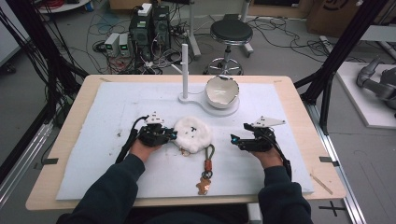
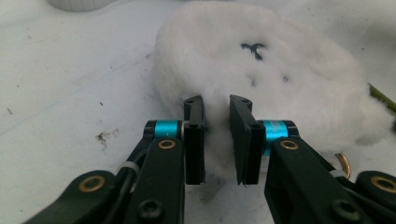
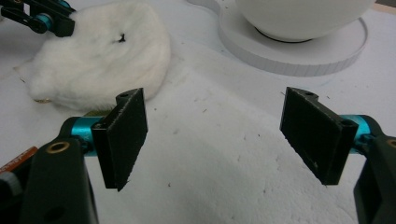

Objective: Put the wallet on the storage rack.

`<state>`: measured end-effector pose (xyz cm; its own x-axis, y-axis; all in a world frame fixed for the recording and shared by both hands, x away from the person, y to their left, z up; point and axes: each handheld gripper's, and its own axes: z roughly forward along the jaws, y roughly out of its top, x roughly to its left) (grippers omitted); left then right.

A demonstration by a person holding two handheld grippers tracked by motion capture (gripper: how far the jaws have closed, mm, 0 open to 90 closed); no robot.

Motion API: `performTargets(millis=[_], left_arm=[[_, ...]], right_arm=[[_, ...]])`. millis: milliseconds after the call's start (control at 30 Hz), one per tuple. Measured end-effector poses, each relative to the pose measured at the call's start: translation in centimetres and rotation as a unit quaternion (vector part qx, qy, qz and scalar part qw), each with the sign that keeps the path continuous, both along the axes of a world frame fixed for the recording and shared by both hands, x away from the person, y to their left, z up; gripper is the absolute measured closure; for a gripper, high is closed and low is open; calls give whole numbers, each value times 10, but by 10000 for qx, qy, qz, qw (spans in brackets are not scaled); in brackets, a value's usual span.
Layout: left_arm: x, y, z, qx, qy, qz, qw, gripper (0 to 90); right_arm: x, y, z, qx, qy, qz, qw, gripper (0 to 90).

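Your left gripper [image 2: 216, 135] has its two black jaws pinched in on the near edge of the round white fluffy plush pouch [image 2: 261, 88], with a narrow tuft of fur between the pads, so it grips the pouch rather than merely resting at it. In the high view that gripper [image 1: 173, 135] sits at the pouch's left edge, and the pouch [image 1: 193, 133] lies flat on the white foam mat [image 1: 112, 112], in front of the white stand with the upright post and the broken white bowl [image 1: 222, 91]. A green cord with an orange clip and a small brown charm [image 1: 206, 170] trails from the pouch toward you. Your right gripper [image 3: 212, 135] has its jaws spread wide with nothing between them; it hovers over bare mat to the right of the pouch [image 3: 100, 65], apart from it. The step in hand looks like securing the pouch with one side held. Next, you likely need to bring the right gripper [image 1: 233, 140] across to the pouch's free right edge, low and level, and close on the fur there without tugging against the left hold.
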<state>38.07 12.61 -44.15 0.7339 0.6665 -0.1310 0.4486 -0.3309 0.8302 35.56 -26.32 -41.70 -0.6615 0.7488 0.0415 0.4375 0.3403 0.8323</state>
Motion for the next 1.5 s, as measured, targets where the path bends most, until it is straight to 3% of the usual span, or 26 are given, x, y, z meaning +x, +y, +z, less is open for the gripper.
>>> performTargets(millis=[100, 267, 367, 467, 533, 667, 700, 733, 767, 800, 1033, 1200, 1267, 1300, 1400, 1467, 1500], left_arm=[[-3, 3, 7, -160, -178, -11, 9997, 840], [-9, 7, 16, -420, -440, -6, 9981, 844], [-11, 9, 20, -618, -596, 12, 9963, 846], [-13, 11, 23, -720, -676, -33, 9951, 848], [-13, 11, 24, -779, -645, -91, 9948, 848], [-14, 11, 23, -797, -601, -170, 9949, 847], [-15, 11, 23, -883, -598, -175, 9941, 847], [-15, 12, 22, -888, -589, -187, 9941, 847], [-15, 12, 22, -882, -542, -181, 9945, 845], [-14, 14, 20, -836, -455, -153, 9953, 844], [-12, 17, 17, -904, -226, -230, 9954, 807], [-9, 22, 16, -989, 150, -331, 9944, 743], [-8, 24, 16, -984, 146, -304, 9946, 630], [-8, 26, 17, -985, 110, -234, 9948, 630], [-4, 31, 16, -994, 93, -22, 9950, 474], [-2, 31, 13, -1025, 234, -60, 9944, 420], [-1, 29, 11, -1033, 316, -143, 9941, 418]], right_arm=[[2, 4, 0, 79, 41, 84, 9999, 235], [7, 19, -2, 298, 144, 323, 9989, 235], [10, 33, -4, 427, 322, 540, 9971, 235], [13, 50, -10, 393, 450, 796, 9950, 242], [21, 67, -18, 367, 639, 998, 9923, 244], [35, 82, -26, 311, 873, 1093, 9897, 265], [40, 94, -30, 186, 1039, 1268, 9863, 337], [40, 94, -30, 186, 1039, 1268, 9863, 337], [41, 105, -33, -108, 1033, 1346, 9854, 402], [41, 107, -32, -157, 1034, 1395, 9847, 454], [34, 107, -22, -578, 466, 1490, 9860, 753], [30, 108, -19, -771, 176, 1659, 9830, 794], [26, 107, -14, -852, -74, 1803, 9799, 804], [26, 107, -14, -852, -74, 1803, 9799, 804], [22, 107, -10, -878, -414, 2007, 9748, 808], [19, 107, -7, -886, -588, 2126, 9713, 809], [18, 107, -7, -873, -626, 2120, 9713, 809]])
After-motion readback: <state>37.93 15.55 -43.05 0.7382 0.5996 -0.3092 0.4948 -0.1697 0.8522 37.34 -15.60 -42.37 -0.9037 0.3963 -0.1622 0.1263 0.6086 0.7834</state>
